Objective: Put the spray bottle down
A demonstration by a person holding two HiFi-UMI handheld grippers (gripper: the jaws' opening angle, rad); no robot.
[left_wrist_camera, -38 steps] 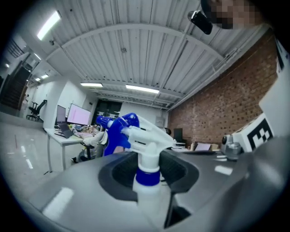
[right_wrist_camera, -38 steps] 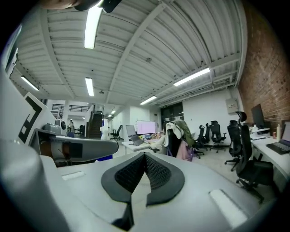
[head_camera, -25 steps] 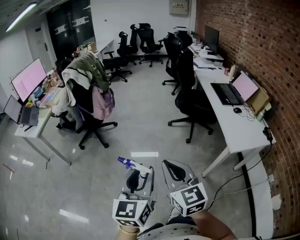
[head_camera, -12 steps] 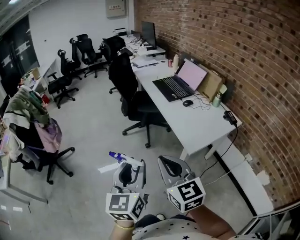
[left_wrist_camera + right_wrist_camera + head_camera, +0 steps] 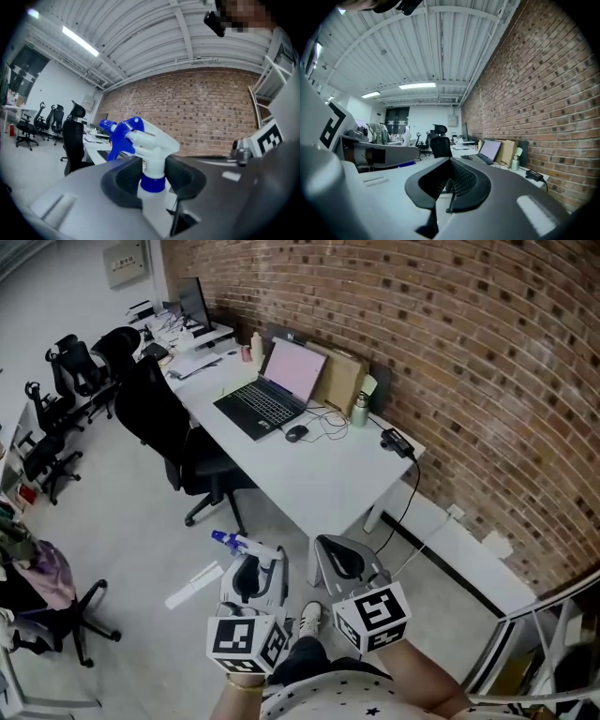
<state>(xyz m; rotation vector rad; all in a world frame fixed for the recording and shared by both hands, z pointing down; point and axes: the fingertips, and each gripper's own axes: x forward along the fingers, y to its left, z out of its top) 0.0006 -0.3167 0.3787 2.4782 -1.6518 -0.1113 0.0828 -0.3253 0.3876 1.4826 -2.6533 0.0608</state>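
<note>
Left tool point(image 5: 153, 176) grips spray bottle point(image 5: 145, 140) at the neck, head up, ready to set down base-first. Right tool point(image 5: 451, 185) clenched, empty. Bench point(image 5: 309, 474) ahead of both.

The desk point(image 5: 319, 484) lies at one o'clock from the spray bottle point(image 5: 253, 549), with a laptop point(image 5: 272, 390) on it. A chair point(image 5: 178, 442) at eleven seemingly touches it.

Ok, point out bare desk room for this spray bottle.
The desk's near end is bare, between the mouse, the adapter and the front edge. Crowded: around the laptop and flask by the wall, and the far end by the monitor.
</note>
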